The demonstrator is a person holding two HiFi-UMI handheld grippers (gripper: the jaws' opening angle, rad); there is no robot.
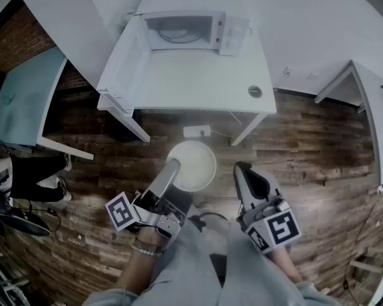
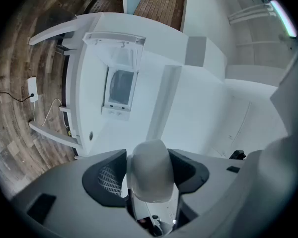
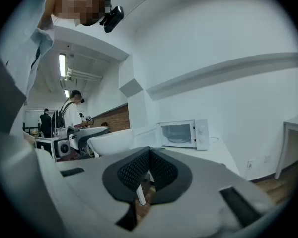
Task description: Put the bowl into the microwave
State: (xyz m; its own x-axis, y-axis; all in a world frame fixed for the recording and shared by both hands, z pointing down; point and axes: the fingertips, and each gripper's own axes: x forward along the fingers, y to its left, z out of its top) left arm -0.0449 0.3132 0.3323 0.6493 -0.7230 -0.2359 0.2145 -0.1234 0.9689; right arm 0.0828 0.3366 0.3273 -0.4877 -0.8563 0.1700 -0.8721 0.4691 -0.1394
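Observation:
A white bowl (image 1: 195,164) hangs above the wood floor in front of me, and my left gripper (image 1: 173,167) is shut on its rim from the near left. In the left gripper view the bowl's rim (image 2: 149,170) fills the gap between the dark pads (image 2: 105,182). The white microwave (image 1: 182,32) stands at the back of a white table (image 1: 198,85), its door (image 1: 124,59) swung open to the left and its cavity empty. My right gripper (image 1: 244,169) is shut and empty, to the right of the bowl. From the right gripper view the bowl (image 3: 111,140) and the microwave (image 3: 181,133) both show beyond the closed jaws.
A white power strip (image 1: 196,131) lies on the floor under the table's front edge. A round grommet (image 1: 255,91) sits in the tabletop's right corner. Other tables stand at left (image 1: 25,97) and right (image 1: 376,120). A person's legs (image 1: 32,174) are at the left.

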